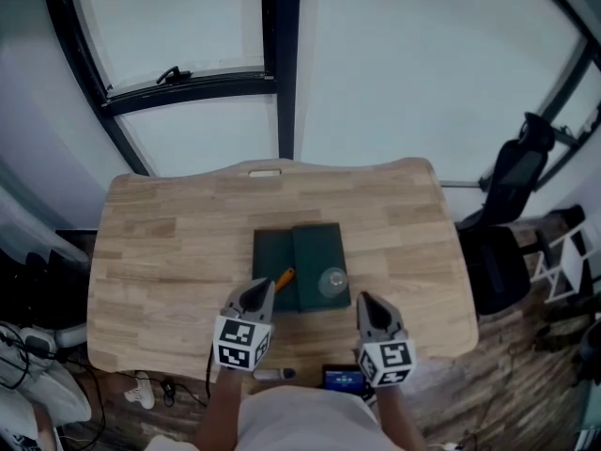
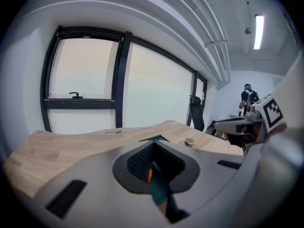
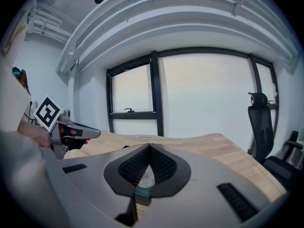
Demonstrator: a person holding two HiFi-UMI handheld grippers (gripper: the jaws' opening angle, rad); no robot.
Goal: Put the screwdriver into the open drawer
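A dark green drawer box (image 1: 315, 250) lies in the middle of the wooden table (image 1: 169, 242). The screwdriver's orange handle (image 1: 284, 277) rests at the box's near edge, just right of my left gripper (image 1: 267, 287); I cannot tell if they touch. That gripper is shut, and through the gap behind its jaws in the left gripper view an orange sliver (image 2: 149, 175) and green show. My right gripper (image 1: 362, 299) hovers near the box's near right corner, jaws together, holding nothing. A small clear round piece (image 1: 331, 282) sits on that corner.
A black office chair (image 1: 512, 181) stands right of the table. Beyond the table's far edge are large windows (image 1: 188, 26). Below the near edge are a small lit screen (image 1: 343, 379) and a pen-like object (image 1: 272, 374). A person (image 2: 248, 96) stands far off.
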